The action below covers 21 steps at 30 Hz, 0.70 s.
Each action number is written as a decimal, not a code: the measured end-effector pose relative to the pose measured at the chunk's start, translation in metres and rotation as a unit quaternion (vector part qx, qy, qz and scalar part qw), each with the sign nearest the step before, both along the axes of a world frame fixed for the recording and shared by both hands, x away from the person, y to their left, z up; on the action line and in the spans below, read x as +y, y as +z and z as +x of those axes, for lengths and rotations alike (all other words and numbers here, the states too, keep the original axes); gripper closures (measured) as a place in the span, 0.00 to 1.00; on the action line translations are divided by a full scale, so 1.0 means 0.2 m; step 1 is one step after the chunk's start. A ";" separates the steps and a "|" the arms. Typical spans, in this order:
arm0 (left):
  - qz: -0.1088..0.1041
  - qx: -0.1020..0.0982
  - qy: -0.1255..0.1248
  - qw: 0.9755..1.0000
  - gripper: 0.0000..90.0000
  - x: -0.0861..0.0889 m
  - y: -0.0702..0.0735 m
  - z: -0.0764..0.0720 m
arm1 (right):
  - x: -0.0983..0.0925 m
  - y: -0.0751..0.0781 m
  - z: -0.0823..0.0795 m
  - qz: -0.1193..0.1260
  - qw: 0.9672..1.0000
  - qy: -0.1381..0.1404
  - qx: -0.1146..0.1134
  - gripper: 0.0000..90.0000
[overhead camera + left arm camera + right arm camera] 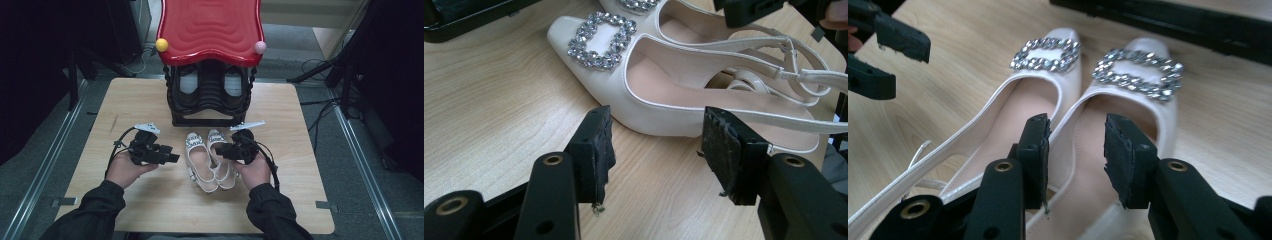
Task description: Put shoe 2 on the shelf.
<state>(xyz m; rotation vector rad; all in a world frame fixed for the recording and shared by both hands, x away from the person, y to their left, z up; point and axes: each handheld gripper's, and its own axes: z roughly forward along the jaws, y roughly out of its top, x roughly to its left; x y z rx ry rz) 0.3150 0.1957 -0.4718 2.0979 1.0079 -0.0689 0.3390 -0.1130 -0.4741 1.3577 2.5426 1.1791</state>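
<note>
- My left claw [172,158] sits in my upturned left hand [125,170], pointing level across the table [150,210] at the pair of shoes. Jaws are spread with nothing in them, just short of the left shoe [624,85]'s side.
- My right claw [220,150] is cradled in my right hand [256,170], aimed the opposite way, hanging right over the right shoe [1128,125]. Jaws are partly apart, not squeezing anything; the inner edge of that shoe runs under the gap.
- Both cream shoes with sparkly buckles lie side by side mid-table, toes facing the black rack [207,97] at the far edge, which has a red seat [210,27] on top.
- Forearms come in from the near edge, sleeves dark.
</note>
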 end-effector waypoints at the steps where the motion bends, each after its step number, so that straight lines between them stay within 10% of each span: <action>1: -0.001 0.000 0.000 1.000 0.52 0.00 0.00 0.00 | 0.02 0.00 0.00 -0.004 1.000 0.002 0.003 0.71; 21: -0.006 -0.002 0.007 1.000 0.52 0.03 0.00 0.01 | 0.22 -0.08 0.08 -0.069 0.997 0.005 0.031 0.69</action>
